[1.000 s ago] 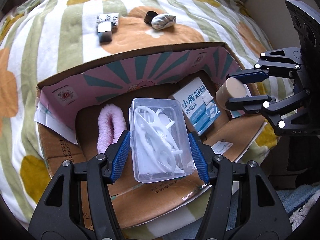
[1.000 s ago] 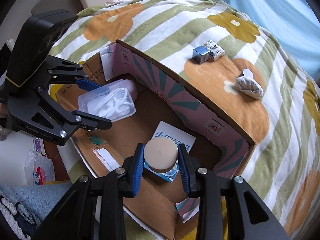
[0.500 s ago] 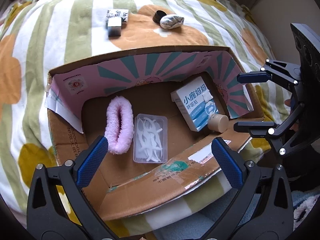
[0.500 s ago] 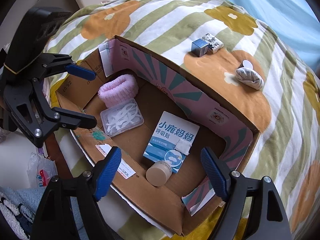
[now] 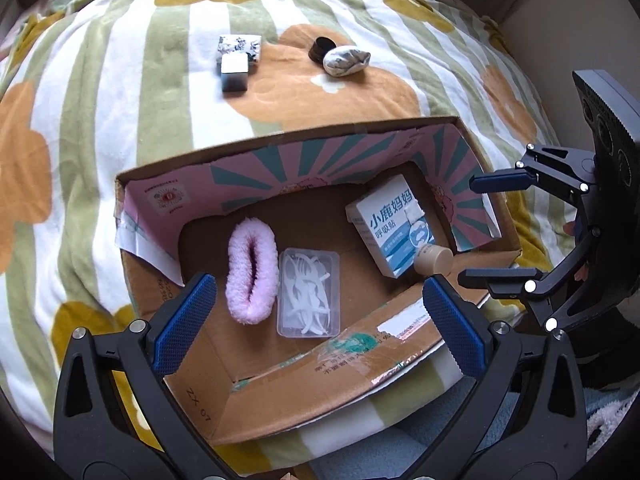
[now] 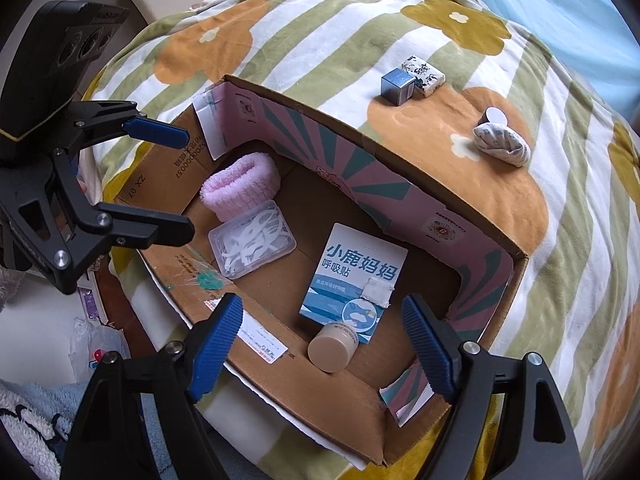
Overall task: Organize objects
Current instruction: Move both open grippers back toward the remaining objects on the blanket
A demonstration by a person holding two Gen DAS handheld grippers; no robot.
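Left gripper (image 5: 320, 320) and right gripper (image 6: 322, 344), both with blue-padded jaws spread wide and holding nothing, poised above the near edge of an open cardboard box (image 5: 304, 380). The box rests on a blanket (image 5: 120, 100) striped green and white with orange and mustard flowers. Its inner far wall is printed pink with teal rays.

Contents of the box, seen from the left wrist camera. Far left: a fluffy pink scrunchie (image 5: 252, 270) lying flat on the floor. Just right of it, touching or nearly so: a clear plastic case (image 5: 309, 294) of white floss picks, lid closed, lying flat. Right side: a blue-and-white carton (image 5: 394, 228) printed with Chinese characters, lying face up. At the carton's near right corner: a small beige jar (image 5: 434, 260), tipped on its side, touching the carton and close to the near wall.

Outside the box, on the blanket beyond the far wall. Left: a silver cube (image 5: 235, 72) touching a patterned black-and-white packet (image 5: 240, 45) behind it. Right, well apart from these: a small dark round cap (image 5: 322, 48) beside a grey-speckled white pouch (image 5: 346, 62). The tall far wall of the box stands between both grippers and these four items.

Each gripper appears in the other's camera, at the side of the box.
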